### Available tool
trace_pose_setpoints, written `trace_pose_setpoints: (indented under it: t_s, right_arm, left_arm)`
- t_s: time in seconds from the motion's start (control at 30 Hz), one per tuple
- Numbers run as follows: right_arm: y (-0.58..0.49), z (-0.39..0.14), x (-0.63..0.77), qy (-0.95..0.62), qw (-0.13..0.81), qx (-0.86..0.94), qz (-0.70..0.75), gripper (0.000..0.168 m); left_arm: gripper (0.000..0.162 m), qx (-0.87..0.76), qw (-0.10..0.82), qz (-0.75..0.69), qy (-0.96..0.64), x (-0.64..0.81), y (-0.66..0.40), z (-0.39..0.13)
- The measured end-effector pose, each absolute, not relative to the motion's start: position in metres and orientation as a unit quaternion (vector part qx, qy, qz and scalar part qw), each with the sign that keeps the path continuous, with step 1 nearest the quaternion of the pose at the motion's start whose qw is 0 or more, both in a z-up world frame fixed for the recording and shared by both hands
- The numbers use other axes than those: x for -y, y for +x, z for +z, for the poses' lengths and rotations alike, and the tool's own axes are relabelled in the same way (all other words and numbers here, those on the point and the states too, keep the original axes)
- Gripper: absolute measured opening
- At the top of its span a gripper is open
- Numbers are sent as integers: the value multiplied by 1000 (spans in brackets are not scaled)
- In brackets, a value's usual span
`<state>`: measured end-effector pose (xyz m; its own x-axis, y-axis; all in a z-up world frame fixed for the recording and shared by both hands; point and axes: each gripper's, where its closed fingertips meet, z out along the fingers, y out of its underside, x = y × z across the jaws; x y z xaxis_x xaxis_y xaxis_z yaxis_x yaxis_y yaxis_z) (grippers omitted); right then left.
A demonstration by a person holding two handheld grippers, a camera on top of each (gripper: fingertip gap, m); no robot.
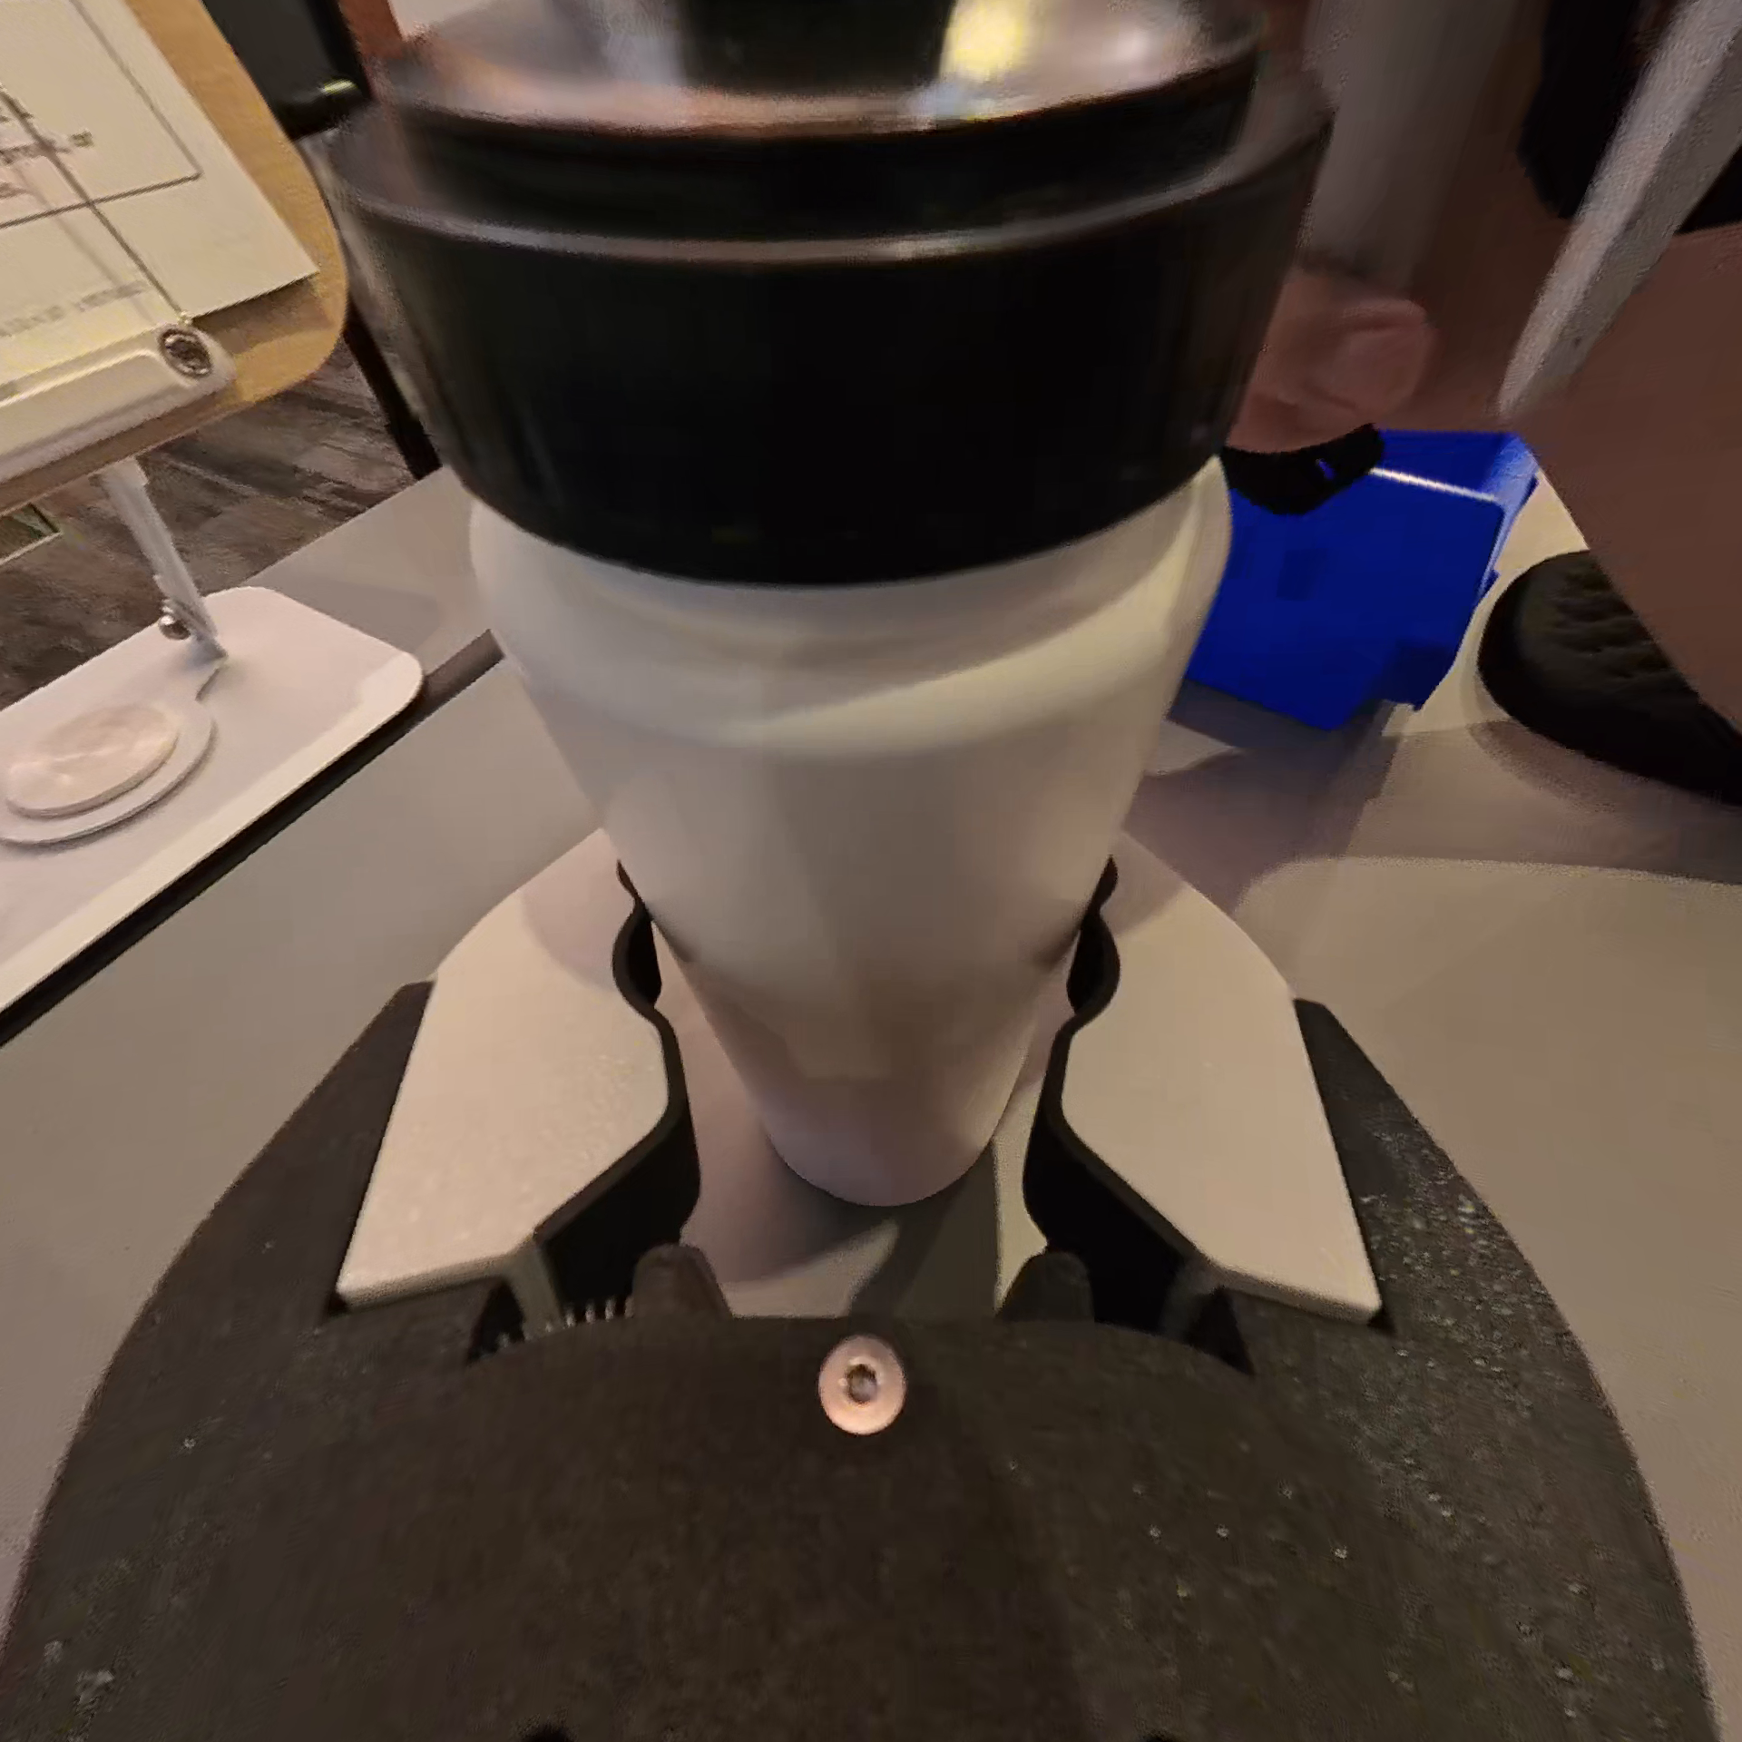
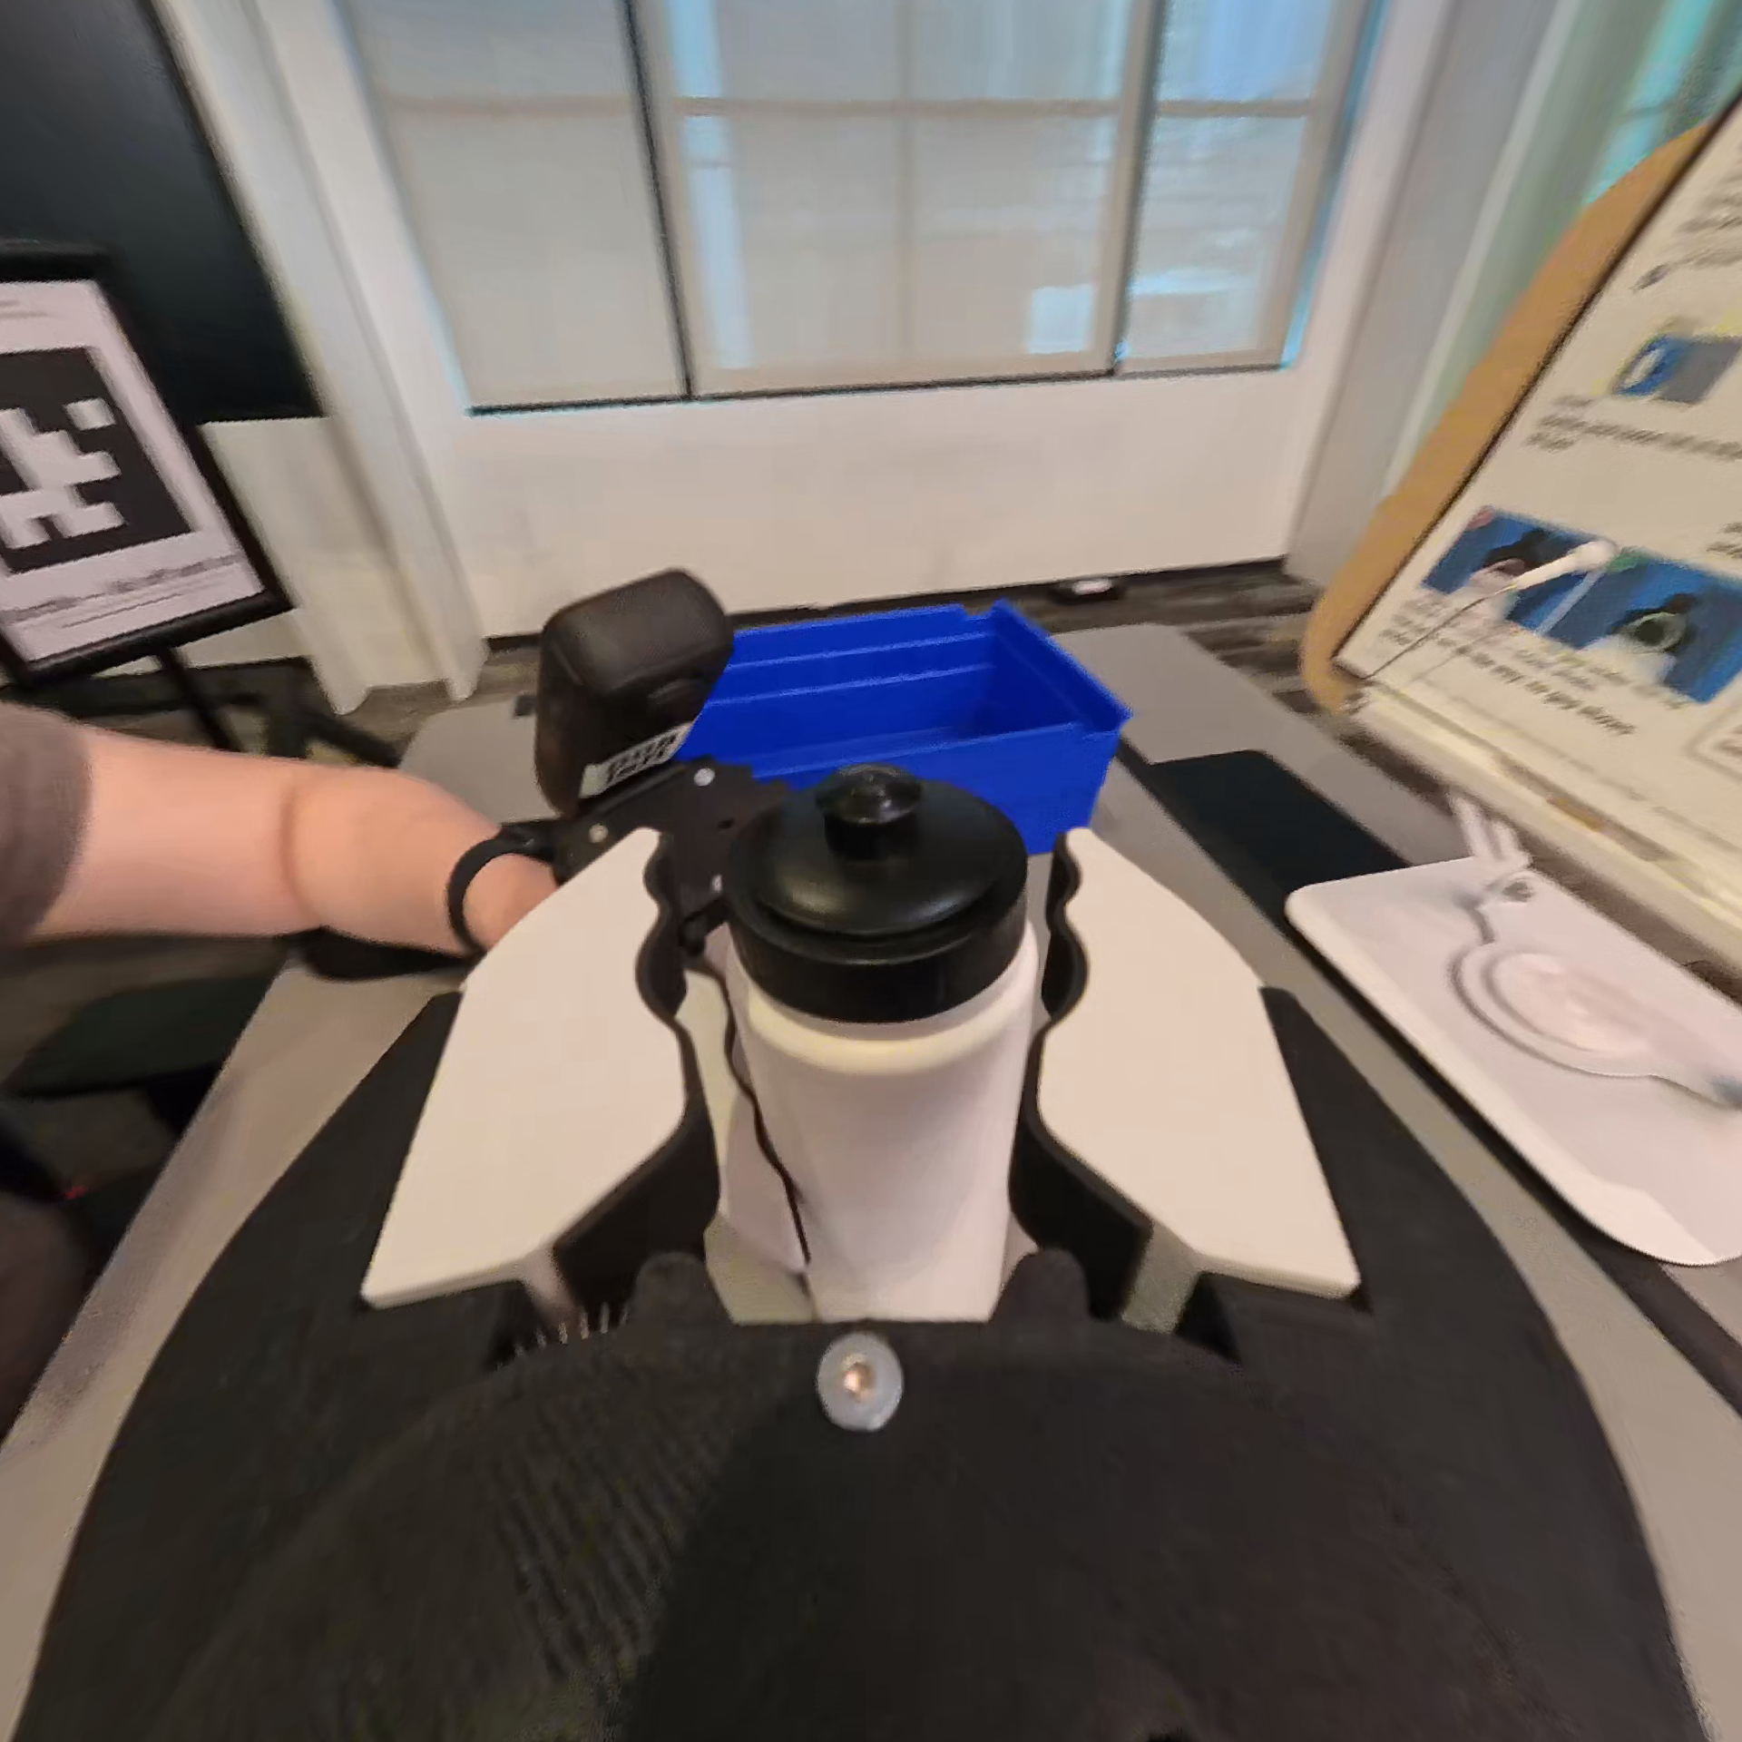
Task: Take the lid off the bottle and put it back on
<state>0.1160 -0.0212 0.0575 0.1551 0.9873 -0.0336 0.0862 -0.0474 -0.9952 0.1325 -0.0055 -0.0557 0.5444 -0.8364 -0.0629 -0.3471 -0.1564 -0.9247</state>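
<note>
A white bottle (image 1: 848, 829) with a black screw lid (image 1: 811, 377) stands upright on the grey table (image 1: 236, 1084). My left gripper (image 1: 867, 886) is shut on the bottle's body, both fingers pressed against its sides. In the right wrist view the bottle (image 2: 886, 1112) and its lid (image 2: 877, 905), topped by a black spout, sit between the fingers of my right gripper (image 2: 858, 853). The jaws stand open at lid height, with a gap on the left side. The left gripper (image 2: 679, 829) reaches the bottle from the left, held by a person's hand (image 2: 377, 867).
A blue bin (image 2: 924, 707) stands just behind the bottle; it also shows in the left wrist view (image 1: 1348, 584). A white stand base (image 2: 1555, 1018) and an instruction board (image 2: 1555, 452) are at the right. A marker sign (image 2: 85, 471) stands far left. A black round pad (image 1: 1602, 679) lies nearby.
</note>
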Motion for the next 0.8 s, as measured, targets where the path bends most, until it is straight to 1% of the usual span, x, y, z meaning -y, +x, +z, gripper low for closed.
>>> trace_pose_setpoints:
  t_s: [0.03, 0.1, 0.17, 0.3, 0.57, 0.7, 0.8]
  right_arm:
    - [117, 53, 22, -571, 492, 483, 445, 76]
    - [117, 51, 19, -567, 505, 489, 429, 75]
    - [114, 46, 22, -565, 500, 505, 419, 68]
    - [111, 42, 18, -586, 504, 501, 389, 69]
    - [100, 42, 2, -660, 563, 384, 317, 69]
    - [99, 43, 0, -666, 613, 321, 279, 69]
    - [99, 44, -1, -662, 624, 310, 277, 69]
  left_arm:
    - [87, -415, 502, -244, -718, 7, 134, -56]
    - [87, -421, 500, -253, -713, 9, 137, -56]
    - [87, -423, 499, -252, -713, 10, 137, -56]
    - [87, -415, 499, -249, -719, 8, 136, -56]
    - [87, -365, 505, -223, -750, -6, 122, -56]
    - [87, -348, 512, -207, -757, -9, 120, -56]
    - [87, -347, 512, -203, -759, -9, 119, -56]
